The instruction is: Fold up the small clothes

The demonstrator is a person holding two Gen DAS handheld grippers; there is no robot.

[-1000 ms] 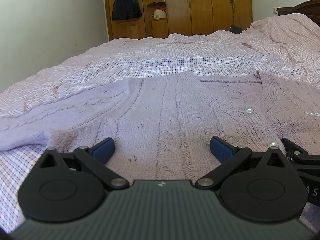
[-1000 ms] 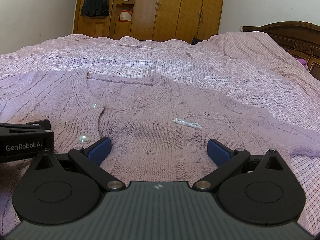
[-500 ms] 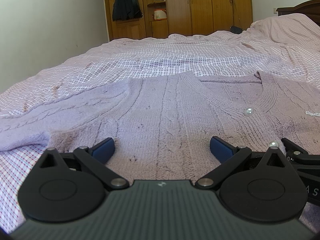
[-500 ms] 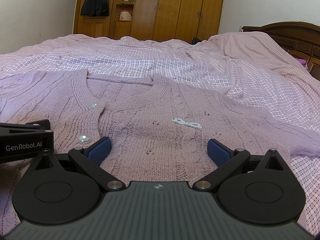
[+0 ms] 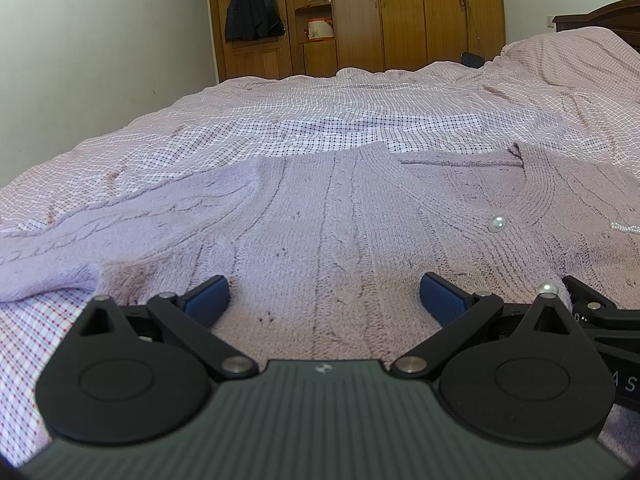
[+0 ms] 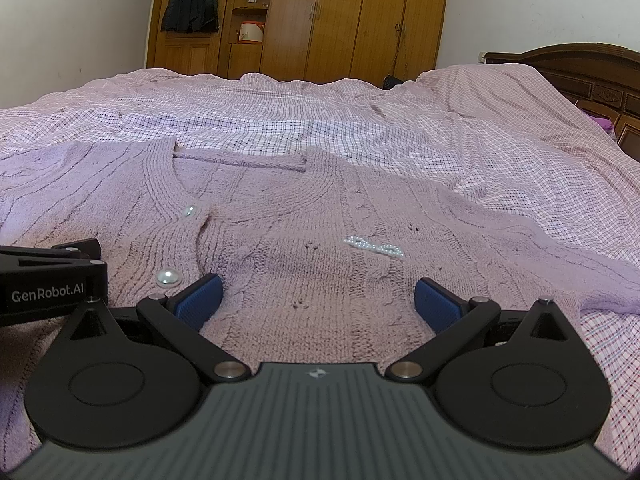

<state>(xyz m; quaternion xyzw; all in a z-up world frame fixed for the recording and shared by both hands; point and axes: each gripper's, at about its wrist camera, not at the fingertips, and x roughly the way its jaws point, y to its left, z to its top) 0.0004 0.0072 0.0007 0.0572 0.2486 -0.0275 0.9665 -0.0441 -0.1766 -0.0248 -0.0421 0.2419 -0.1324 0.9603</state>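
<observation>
Lay flat and face up on the checked bedspread (image 5: 360,120), the lilac cable-knit cardigan (image 5: 320,220), buttoned, collar toward the wardrobe (image 5: 400,12) and hem toward the cameras. Showed no fold anywhere, so judged to be at the very start: nothing done, everything left. Far left in the left wrist view, stretched out sideways across the bedspread, the left sleeve (image 5: 100,232), its cuff out of frame. Hovered low over the hem on that half of the body, the left gripper (image 5: 324,300), blue pads (image 5: 208,300) spread wide with knit between them and nothing pinched; contact with the fabric could not be told. Further right, ran down the placket, the two pearl buttons (image 5: 498,223), the lower one just beside the left gripper's right linkage. Showed in the right wrist view the V-neck (image 6: 240,160), then a small beaded bow (image 6: 374,246) on the right chest panel. Sat over the hem on that side, the right gripper (image 6: 316,302), fingers (image 6: 434,304) likewise wide apart and empty. Trailed off to the far right, the right sleeve (image 6: 560,248), also unfolded. Still to come, by the look of it: both sleeves brought in over the body, sides turned in, then hem lifted up to the collar.
</observation>
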